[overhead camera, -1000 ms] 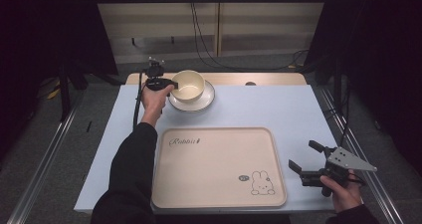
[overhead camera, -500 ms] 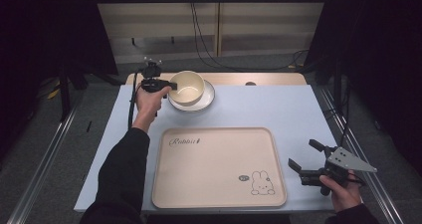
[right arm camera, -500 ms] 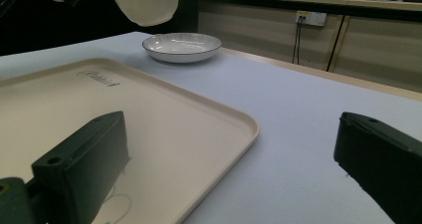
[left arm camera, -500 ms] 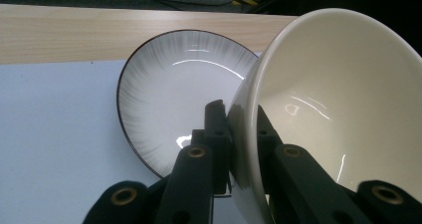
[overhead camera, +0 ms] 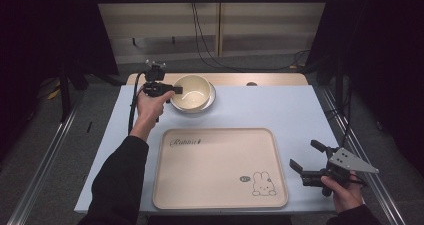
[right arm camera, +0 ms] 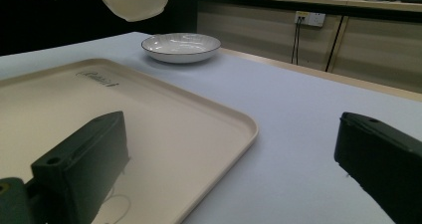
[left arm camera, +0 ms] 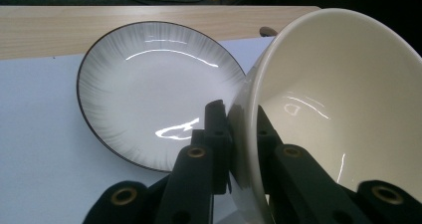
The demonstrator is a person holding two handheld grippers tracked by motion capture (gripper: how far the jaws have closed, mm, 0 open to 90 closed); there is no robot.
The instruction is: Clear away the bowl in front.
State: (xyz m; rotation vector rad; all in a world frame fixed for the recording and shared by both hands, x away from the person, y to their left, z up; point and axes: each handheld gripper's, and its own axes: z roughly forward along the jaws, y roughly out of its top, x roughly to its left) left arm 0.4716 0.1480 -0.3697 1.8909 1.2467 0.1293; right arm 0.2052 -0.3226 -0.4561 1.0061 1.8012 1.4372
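Your left gripper [overhead camera: 176, 90] is clamped on the bowl's [overhead camera: 192, 91] rim, one jaw inside, one outside; the bowl is lifted clear above the plate [left arm camera: 149, 89] (tilted, in the left gripper view). Judged: pickup done, placing left, probably on the tray [overhead camera: 215, 205] near the plate. Your right gripper [overhead camera: 306, 160] idles beside the tray, jaws apart. Tray script: "Rabbit", roughly.

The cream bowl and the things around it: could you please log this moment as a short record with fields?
bowl: cream bowl, lifted off the plate, tilted
left gripper: shut on the bowl's rim, one jaw inside, one outside
plate: white plate with dark rim, empty, on the table's far side
tray: cream tray with a rabbit print, empty, near the person
right gripper: open, holding nothing, right of the tray
table: pale blue table
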